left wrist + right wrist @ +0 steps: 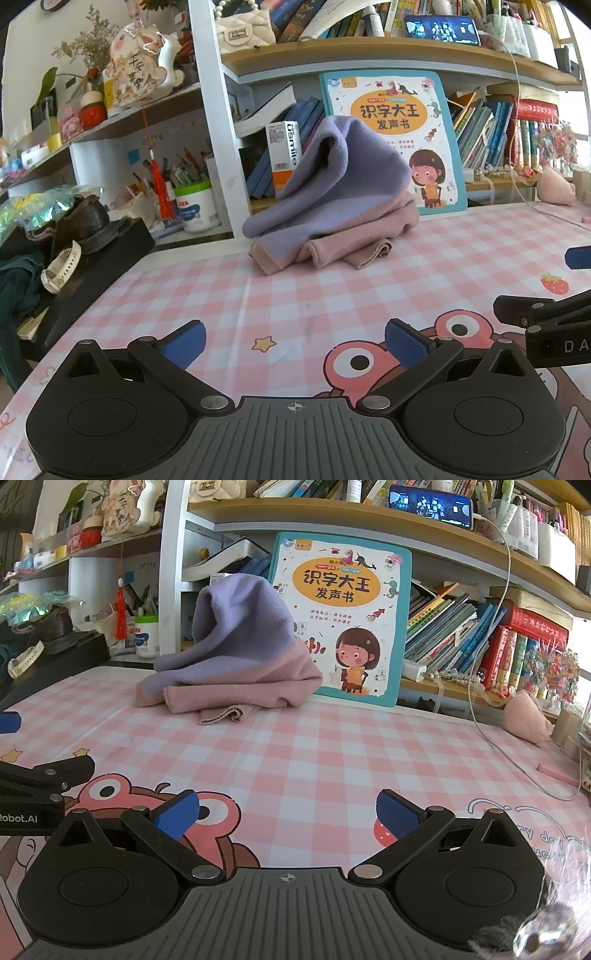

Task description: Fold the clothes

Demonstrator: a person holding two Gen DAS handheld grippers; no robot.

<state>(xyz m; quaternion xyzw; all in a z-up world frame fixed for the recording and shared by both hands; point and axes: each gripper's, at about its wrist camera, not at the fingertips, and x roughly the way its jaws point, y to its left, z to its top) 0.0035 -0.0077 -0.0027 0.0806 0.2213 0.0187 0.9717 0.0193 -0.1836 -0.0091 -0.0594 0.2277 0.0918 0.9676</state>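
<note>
At the far edge of the table (332,295), a garment (332,192) lies in a crumpled heap, purple above and pink below. Its long axis runs left to right along the far edge, and a purple fold rises to a peak that leans on a book (391,122) standing behind it. A ribbed pink cuff (369,254) pokes out toward the near side.

The book's cover reads "识字大王 发声书". Left of the heap, a white and orange box (286,155) is marked "usmile". A hanging charm (131,77) on the left shelf carries Chinese characters too small to read with certainty.

The left gripper (295,341) hovers over the near part of the checked tablecloth, its blue pads spread wide and holding nothing. The right gripper (288,812) is likewise spread wide and empty, well apart from the garment. In the right wrist view the left gripper's body shows "Robot.AI".
</note>
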